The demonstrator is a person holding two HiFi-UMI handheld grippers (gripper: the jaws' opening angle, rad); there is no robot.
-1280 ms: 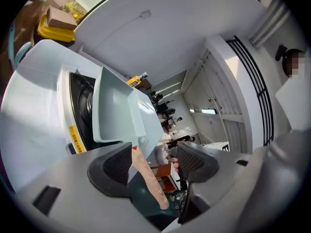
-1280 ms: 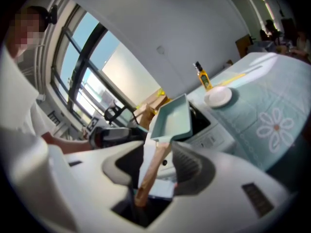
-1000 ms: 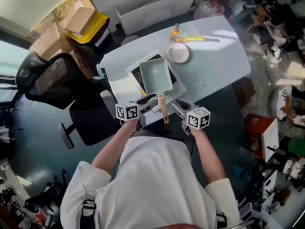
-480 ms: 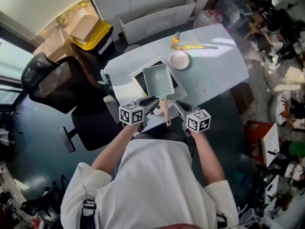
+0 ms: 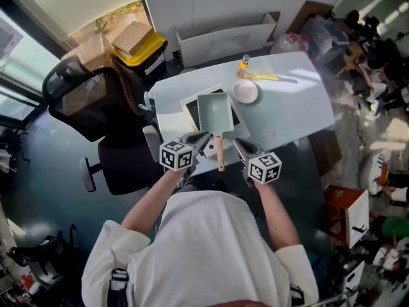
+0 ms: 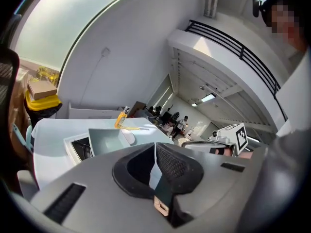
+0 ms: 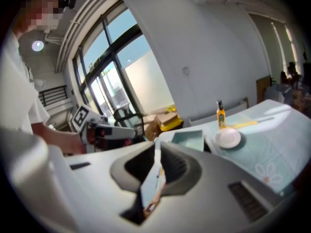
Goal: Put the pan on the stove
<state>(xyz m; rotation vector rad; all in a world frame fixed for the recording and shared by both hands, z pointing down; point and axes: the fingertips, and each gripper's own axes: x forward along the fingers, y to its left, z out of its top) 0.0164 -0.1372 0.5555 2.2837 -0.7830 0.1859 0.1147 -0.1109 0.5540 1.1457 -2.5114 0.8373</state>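
Note:
A square pale-teal pan (image 5: 215, 112) sits on the white-framed black stove (image 5: 190, 107). Its wooden handle (image 5: 220, 153) points back toward me over the table's near edge. My left gripper (image 5: 203, 136) is just left of the handle and my right gripper (image 5: 237, 144) just right of it, neither touching it. The left gripper (image 6: 155, 149) is shut on nothing, with the pan (image 6: 104, 140) beyond it. The right gripper (image 7: 158, 152) has just been closing and is shut with nothing between its jaws; the pan (image 7: 190, 140) lies ahead of it.
A white bowl (image 5: 245, 91), a small oil bottle (image 5: 245, 61) and a yellow utensil (image 5: 265, 77) lie on the pale table (image 5: 287, 114) beyond the stove. A black office chair (image 5: 96, 104) stands to the left, with a yellow bin (image 5: 142, 48) behind it.
The jaws of both grippers have closed from open, and both hands have lifted a little. The pan has stayed on the stove.

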